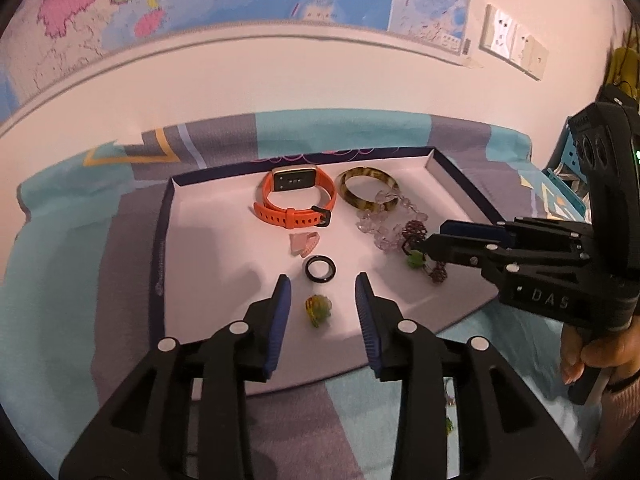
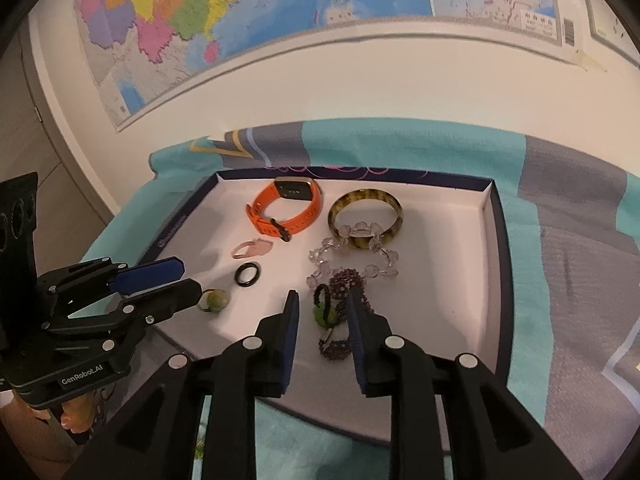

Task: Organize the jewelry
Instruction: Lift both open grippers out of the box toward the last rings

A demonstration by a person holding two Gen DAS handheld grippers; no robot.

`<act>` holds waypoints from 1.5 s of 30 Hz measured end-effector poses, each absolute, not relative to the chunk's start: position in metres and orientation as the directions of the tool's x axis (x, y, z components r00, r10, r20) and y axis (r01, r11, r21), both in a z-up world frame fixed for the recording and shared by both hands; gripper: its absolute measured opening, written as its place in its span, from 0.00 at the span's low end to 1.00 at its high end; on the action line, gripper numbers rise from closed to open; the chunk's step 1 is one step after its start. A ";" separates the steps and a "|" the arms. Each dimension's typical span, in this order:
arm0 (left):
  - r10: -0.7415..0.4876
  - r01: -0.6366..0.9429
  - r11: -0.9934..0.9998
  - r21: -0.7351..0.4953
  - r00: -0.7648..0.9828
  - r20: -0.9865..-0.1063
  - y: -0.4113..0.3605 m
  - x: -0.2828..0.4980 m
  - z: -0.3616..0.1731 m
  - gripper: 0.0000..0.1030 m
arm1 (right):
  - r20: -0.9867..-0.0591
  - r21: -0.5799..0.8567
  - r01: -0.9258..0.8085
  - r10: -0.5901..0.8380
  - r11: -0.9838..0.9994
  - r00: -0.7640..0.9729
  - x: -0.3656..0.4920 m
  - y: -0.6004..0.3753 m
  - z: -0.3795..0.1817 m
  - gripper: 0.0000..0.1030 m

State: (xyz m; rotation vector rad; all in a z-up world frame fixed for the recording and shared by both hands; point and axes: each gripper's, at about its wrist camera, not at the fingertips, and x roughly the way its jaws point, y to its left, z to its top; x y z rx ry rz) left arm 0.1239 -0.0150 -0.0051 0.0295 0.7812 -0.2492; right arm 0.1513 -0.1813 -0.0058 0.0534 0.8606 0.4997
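Both tongs parted, nothing gripped: left tongs (image 1: 323, 280) straddle green ring (image 1: 318, 309), right tongs (image 2: 322, 298) straddle beaded bracelet (image 2: 340, 312). Bracelet could be snagged and dragged on withdrawal.

Tray (image 1: 168, 240) is bare at left; watch (image 1: 294, 200), bangle (image 1: 366, 192) and beads (image 1: 380, 224) crowd the right.

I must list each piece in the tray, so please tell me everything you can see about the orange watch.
The orange watch has a ribbed, rubber-like orange strap, fastened into a loop by a dark buckle, and a rectangular case with a gold-looking rim. It lies on its side with the dark case back showing, on the white floor of the tray near its far wall. The striped brown bangle lies beside it, apart. Nothing touches the watch; both grippers are away from it.
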 end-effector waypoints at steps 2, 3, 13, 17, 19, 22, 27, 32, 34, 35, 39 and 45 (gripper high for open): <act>-0.211 0.238 0.970 -0.057 0.693 -0.690 -0.013 0.115 -0.001 0.39 | -0.707 0.240 -0.409 0.447 0.881 0.549 0.145 -0.182 -0.001 0.26; -0.217 0.246 0.968 -0.056 0.696 -0.684 -0.011 0.109 0.001 0.40 | -0.703 0.234 -0.418 0.450 0.878 0.551 0.139 -0.183 0.002 0.27; -0.276 0.292 0.952 -0.092 0.689 -0.671 -0.005 0.068 0.003 0.45 | -0.695 0.221 -0.492 0.490 0.842 0.527 0.085 -0.183 0.006 0.38; -0.294 0.309 0.946 -0.100 0.683 -0.669 -0.008 0.056 0.002 0.51 | -0.710 0.229 -0.493 0.491 0.839 0.505 0.071 -0.183 -0.005 0.38; -0.305 0.320 0.941 -0.106 0.674 -0.673 -0.011 0.051 -0.001 0.51 | -0.717 0.239 -0.482 0.488 0.843 0.498 0.067 -0.185 -0.011 0.38; -0.322 0.345 0.932 -0.108 0.656 -0.683 -0.015 0.043 -0.007 0.52 | -0.724 0.253 -0.463 0.484 0.850 0.492 0.063 -0.189 -0.019 0.38; -0.346 0.399 0.912 -0.099 0.616 -0.708 -0.024 0.032 -0.020 0.54 | -0.732 0.270 -0.437 0.478 0.858 0.486 0.058 -0.195 -0.026 0.41; -0.356 0.428 0.898 -0.099 0.576 -0.736 -0.034 0.032 -0.032 0.54 | -0.733 0.283 -0.422 0.478 0.861 0.484 0.056 -0.199 -0.029 0.41; -0.351 0.432 0.897 -0.093 0.570 -0.743 -0.038 0.035 -0.034 0.52 | -0.732 0.284 -0.423 0.479 0.861 0.484 0.055 -0.199 -0.028 0.41; -0.345 0.430 0.898 -0.087 0.568 -0.747 -0.040 0.037 -0.035 0.50 | -0.731 0.283 -0.423 0.479 0.861 0.485 0.055 -0.198 -0.028 0.41; -0.333 0.430 0.899 -0.084 0.547 -0.768 -0.049 0.046 -0.042 0.44 | -0.725 0.292 -0.416 0.483 0.861 0.490 0.055 -0.200 -0.028 0.47; -0.329 0.434 0.898 -0.076 0.546 -0.771 -0.054 0.048 -0.046 0.34 | -0.726 0.302 -0.417 0.490 0.857 0.482 0.056 -0.200 -0.031 0.47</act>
